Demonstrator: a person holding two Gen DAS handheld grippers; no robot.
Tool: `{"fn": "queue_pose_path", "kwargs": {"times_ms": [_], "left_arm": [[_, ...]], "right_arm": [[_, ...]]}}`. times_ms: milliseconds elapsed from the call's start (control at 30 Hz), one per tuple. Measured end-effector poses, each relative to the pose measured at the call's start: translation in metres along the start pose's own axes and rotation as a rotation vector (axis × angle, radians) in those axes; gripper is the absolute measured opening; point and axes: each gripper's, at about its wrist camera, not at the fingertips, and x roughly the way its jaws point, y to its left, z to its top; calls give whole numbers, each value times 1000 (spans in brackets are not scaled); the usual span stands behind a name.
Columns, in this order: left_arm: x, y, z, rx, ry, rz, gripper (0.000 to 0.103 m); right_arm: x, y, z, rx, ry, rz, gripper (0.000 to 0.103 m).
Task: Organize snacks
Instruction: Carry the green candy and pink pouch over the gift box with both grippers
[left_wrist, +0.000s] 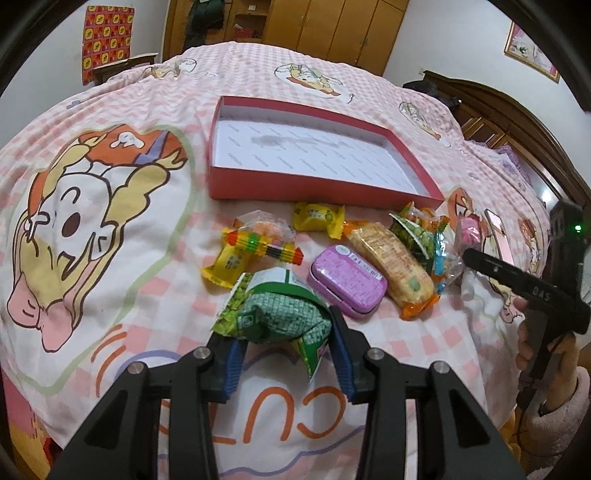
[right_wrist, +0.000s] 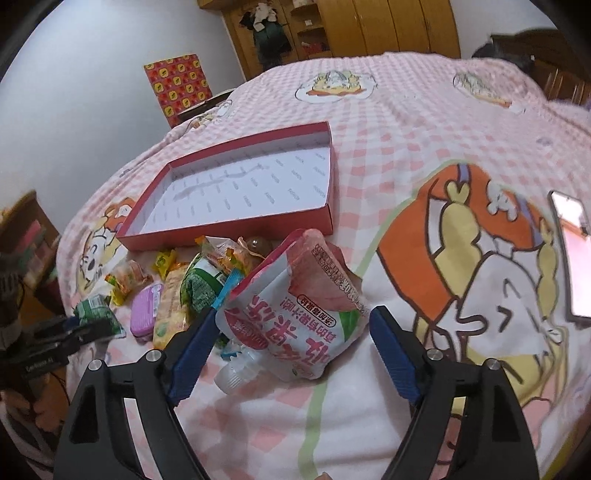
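Now my left gripper (left_wrist: 282, 334) is clamped on a green snack packet (left_wrist: 280, 314) — the blue pads press its crumpled middle from both sides, and the packet is lifted a little above the bedcover (left_wrist: 110, 258). Just beyond it lies the pile of snacks: a purple tin (left_wrist: 347, 280) nearest, touching a long orange-ended cracker pack (left_wrist: 391, 262) on its right, and two small yellow packets (left_wrist: 319, 218) with a striped candy stick (left_wrist: 264, 247) to the left. Behind the pile is the red box (left_wrist: 314, 184), open, with a white floor and nothing inside that I can see.

My right gripper (right_wrist: 291, 345) has its fingers wide apart. Between them lies a pink-and-white drink pouch (right_wrist: 295, 314) with its cap end toward me — the left pad is just beside the pouch's edge, the right pad clearly apart from it, so nothing is gripped. The pouch rests on the bedcover, at the right edge of the snack pile, with a second green packet (right_wrist: 201, 288) just beside it on the left. The red box is farther back and to the left of this gripper. A phone (right_wrist: 572, 254) lies well apart on the right side of the bed.
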Motion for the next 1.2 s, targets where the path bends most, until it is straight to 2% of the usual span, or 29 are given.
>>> {"fn": "queue_pose_path", "kwargs": {"times_ms": [100,200,367,700,1200], "left_arm": [[-2,0,1,-3,-3,-2,43],[-5,-1,3,4,-13,-5,43],[-12,-4,8,17,-35,-7,43],[-17,-9,24,45,-60,-5,43],[1,0,76,28,-47,-27,43]], "right_arm": [[12,-2,2,28,28,16,91],[21,-3,2,47,54,31,91],[18,-3,2,60,35,41,88],[-5,9,8,-7,-13,30,87],[-4,29,44,-109,7,33,87]]}}
